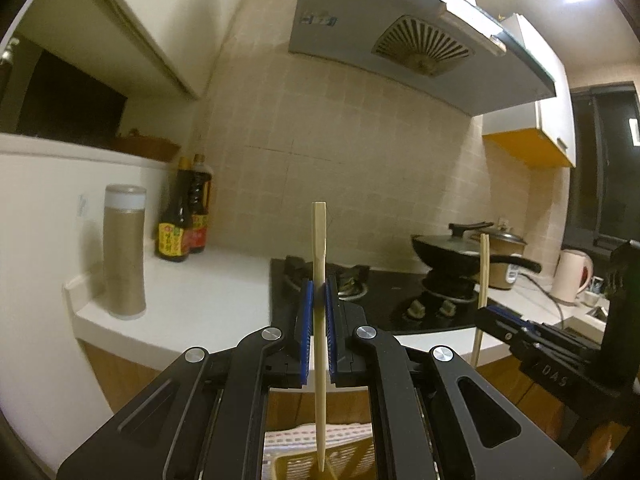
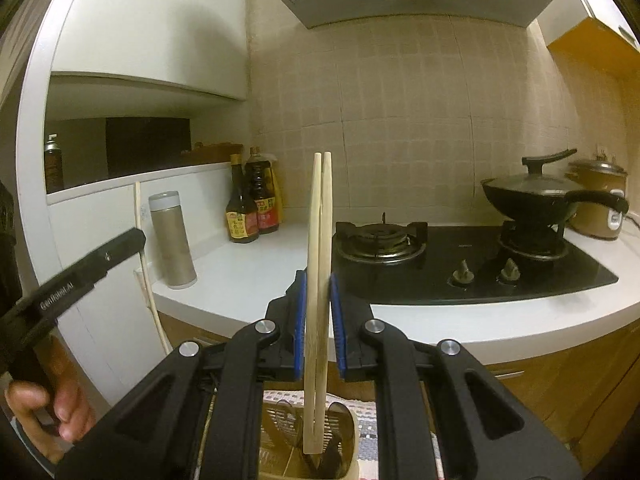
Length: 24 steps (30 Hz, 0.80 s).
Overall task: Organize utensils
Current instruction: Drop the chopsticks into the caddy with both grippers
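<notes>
My left gripper point(image 1: 319, 292) is shut on a single upright wooden chopstick point(image 1: 319, 320); its thin tip reaches down into a tan slotted utensil holder point(image 1: 304, 465) below. My right gripper point(image 2: 319, 288) is shut on a pair of wooden chopsticks point(image 2: 319, 280), upright, with their lower ends in a tan utensil holder point(image 2: 280, 456) that also holds dark utensils. The right gripper point(image 1: 486, 314) with its chopsticks shows at the right of the left wrist view. The left gripper point(image 2: 136, 240) with its chopstick shows at the left of the right wrist view.
A white counter point(image 2: 248, 276) carries a metal flask point(image 2: 173, 240) and two sauce bottles point(image 2: 250, 200). A black gas hob point(image 2: 460, 264) holds a lidded wok point(image 2: 532, 196); a rice cooker point(image 2: 600, 204) stands at the right. A checked cloth point(image 1: 280, 438) lies under the holder.
</notes>
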### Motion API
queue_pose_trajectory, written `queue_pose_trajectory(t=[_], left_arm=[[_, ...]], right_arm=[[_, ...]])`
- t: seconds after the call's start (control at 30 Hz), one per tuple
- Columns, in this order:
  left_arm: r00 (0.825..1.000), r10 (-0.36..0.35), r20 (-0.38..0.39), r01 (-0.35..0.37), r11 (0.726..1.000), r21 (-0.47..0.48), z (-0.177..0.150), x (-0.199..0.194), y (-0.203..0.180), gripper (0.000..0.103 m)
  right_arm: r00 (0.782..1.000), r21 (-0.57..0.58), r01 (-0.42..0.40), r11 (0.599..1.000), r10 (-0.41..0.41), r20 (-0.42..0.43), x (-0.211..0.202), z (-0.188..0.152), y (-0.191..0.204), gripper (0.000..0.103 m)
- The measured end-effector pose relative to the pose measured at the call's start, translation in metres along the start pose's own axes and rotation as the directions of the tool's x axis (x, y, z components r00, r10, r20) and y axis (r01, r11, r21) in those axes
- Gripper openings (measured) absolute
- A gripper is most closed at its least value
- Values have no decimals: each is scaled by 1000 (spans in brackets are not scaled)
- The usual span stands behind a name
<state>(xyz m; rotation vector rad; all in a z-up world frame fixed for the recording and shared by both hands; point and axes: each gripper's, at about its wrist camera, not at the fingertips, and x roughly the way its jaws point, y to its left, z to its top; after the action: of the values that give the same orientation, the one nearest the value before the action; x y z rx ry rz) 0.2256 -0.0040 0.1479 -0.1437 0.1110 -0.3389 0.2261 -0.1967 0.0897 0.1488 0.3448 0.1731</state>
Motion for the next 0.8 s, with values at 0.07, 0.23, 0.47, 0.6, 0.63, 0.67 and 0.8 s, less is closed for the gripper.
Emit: queue_pose_trajectory(t=[0.07,0.23,0.47,0.6,0.63,0.67,0.8], left_arm=[[1000,6,-9,-6,1000,1,-8,6,2,4],[1000,13,-23,-13,1000,4,-23,13,6,4],[999,-9,-47,9,1000,-3,-39,13,14,4],[996,-52,-67,51,998,-20,-43,7,20,6],[996,-57,-72,56,998,-23,-43,5,20,11],[995,-61,-77,59,998,-25,-44,3,21,22],[993,-75,-94,71,997,-42,-47,-15,25,36]], right_arm=[[1000,8,-2,1000,2,-2,5,-7,0,10],[1000,3,7,1000,-7,-13,16,-26,2,10],[1000,-1,17,1000,-17,-1,14,-49,4,10],[1000,-2,4,1000,-4,-17,5,-56,3,11],[1000,-1,-2,1000,2,-28,1,-58,2,11],[999,0,-7,1000,7,-34,-3,-59,2,12],[995,14,-39,999,40,-90,-20,-66,-4,18]])
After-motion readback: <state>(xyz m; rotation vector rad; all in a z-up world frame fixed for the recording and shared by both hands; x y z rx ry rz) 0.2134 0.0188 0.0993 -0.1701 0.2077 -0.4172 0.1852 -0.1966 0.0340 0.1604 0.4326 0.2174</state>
